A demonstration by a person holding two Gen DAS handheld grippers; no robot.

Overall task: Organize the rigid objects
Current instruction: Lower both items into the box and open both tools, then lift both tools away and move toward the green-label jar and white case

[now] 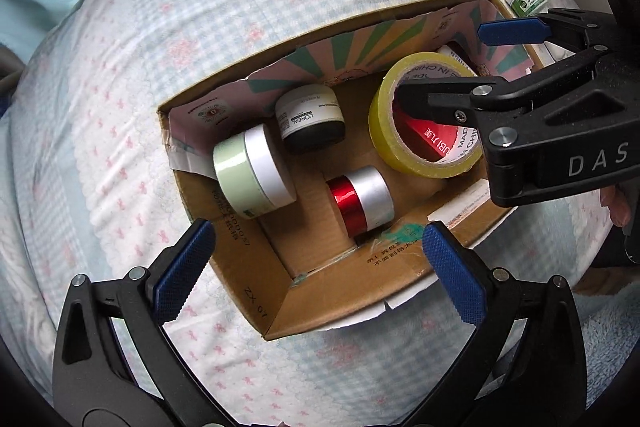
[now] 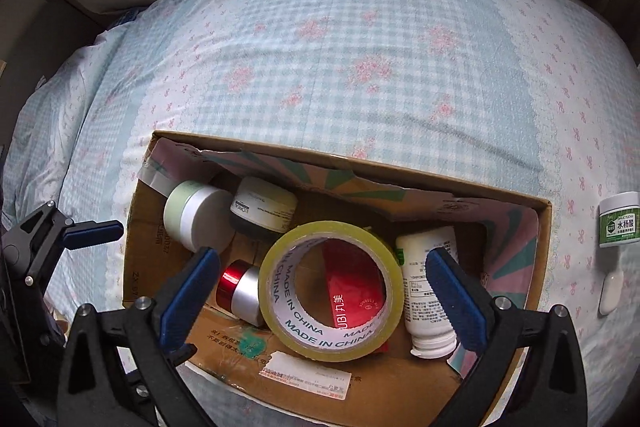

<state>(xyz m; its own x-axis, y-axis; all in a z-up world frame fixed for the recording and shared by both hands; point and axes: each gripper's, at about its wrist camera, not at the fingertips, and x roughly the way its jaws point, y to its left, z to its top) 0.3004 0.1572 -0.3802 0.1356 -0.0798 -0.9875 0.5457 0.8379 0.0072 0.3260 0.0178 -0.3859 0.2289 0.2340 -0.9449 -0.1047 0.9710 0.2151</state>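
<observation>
The task's thing at this moment is the yellow-edged roll of clear packing tape with a white printed cardboard core (image 2: 330,291). It lies inside the open brown cardboard box (image 2: 134,227), which sits on the blue-and-white checked bed cover (image 2: 360,47). The roll leans tilted on a red flat carton (image 2: 354,291).

**Handling.** The roll is judged light, stiff and not fragile. Its outer band is smooth film and may slip; the cardboard core gives a firmer hold. Take hold across the ring wall, one finger inside the core and one outside.

**Orientation.** In the right wrist view the ring's axis points roughly toward the camera, tipped toward 12 o'clock. There is no long axis; the roll is a short, wide ring.

**Gripper state.**
- Right hand-held gripper (image 2: 322,291): jaws wide, straddling the roll without visible contact. In the left wrist view one finger appears to reach into the core; contact cannot be confirmed.
- Left hand-held gripper (image 1: 320,263): jaws wide, holding nothing, above the box's near wall.

**Neighbours in the box, right wrist view.**
- White plastic bottle (image 2: 426,291), on its side at 3 o'clock of the roll, just beside it.
- Red-and-silver round jar (image 2: 240,291), at 9 o'clock.
- Pale green jar with white lid (image 2: 192,219) and white-and-black jar (image 2: 262,205), at 10 to 11 o'clock.

A small white jar with green label (image 2: 619,219) stands on the bed outside the box.
</observation>
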